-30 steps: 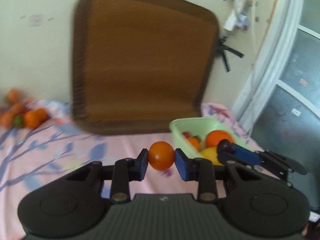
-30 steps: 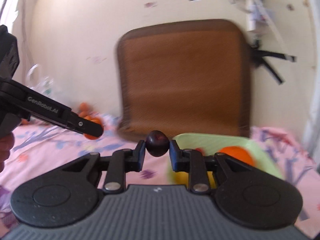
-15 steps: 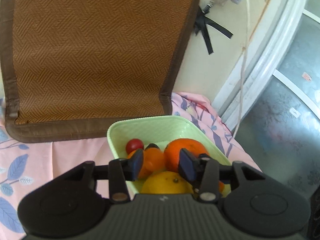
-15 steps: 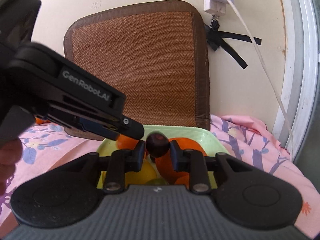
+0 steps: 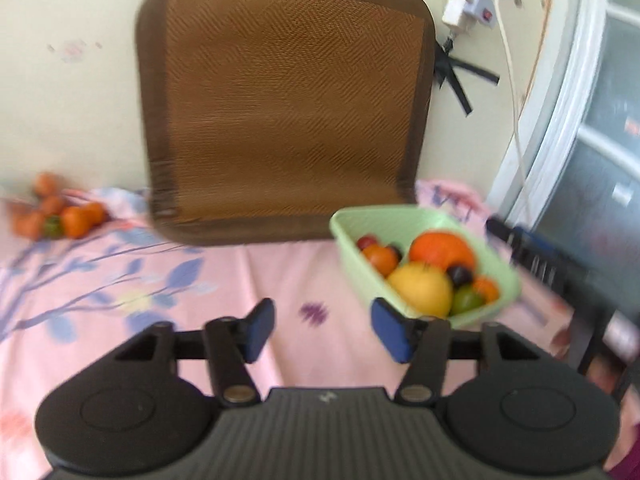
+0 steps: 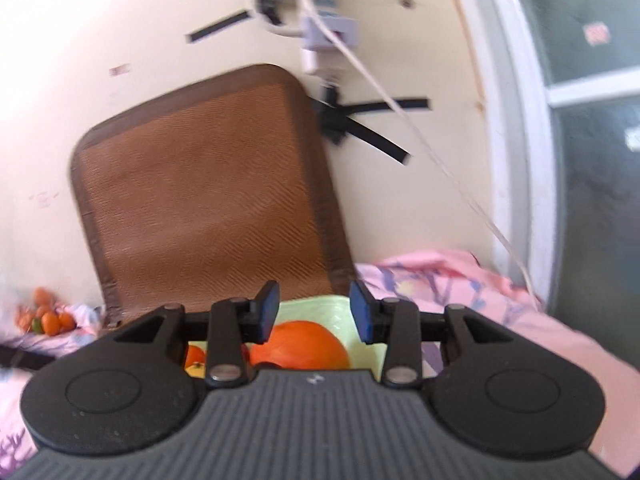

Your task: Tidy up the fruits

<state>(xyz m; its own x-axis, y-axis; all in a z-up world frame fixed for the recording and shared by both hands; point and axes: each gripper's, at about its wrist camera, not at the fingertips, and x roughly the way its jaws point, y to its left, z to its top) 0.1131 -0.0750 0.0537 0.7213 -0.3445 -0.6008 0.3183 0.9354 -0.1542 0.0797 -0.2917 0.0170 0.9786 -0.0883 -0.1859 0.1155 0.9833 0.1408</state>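
A light green bin (image 5: 504,276) on the pink floral cloth holds a large orange (image 5: 442,246), a yellow fruit (image 5: 420,290), small orange fruits, a green one and dark plums (image 5: 460,274). My left gripper (image 5: 322,330) is open and empty, left of and nearer than the bin. My right gripper (image 6: 314,314) is open and empty above the bin (image 6: 316,306), with the large orange (image 6: 304,346) just below its fingers. A pile of small orange fruits (image 5: 60,216) lies at the far left; it also shows in the right wrist view (image 6: 46,318).
A brown woven cushion (image 5: 284,104) leans on the wall behind the cloth (image 5: 120,292). A power strip with a white cord (image 6: 326,40) and black tape hang on the wall. A window frame (image 5: 568,100) is at the right. The right gripper's finger (image 5: 532,248) shows beyond the bin.
Both grippers have opened and let their fruits go into the bin: the left its small orange fruit, the right its dark plum. The left gripper has pulled back to the left.
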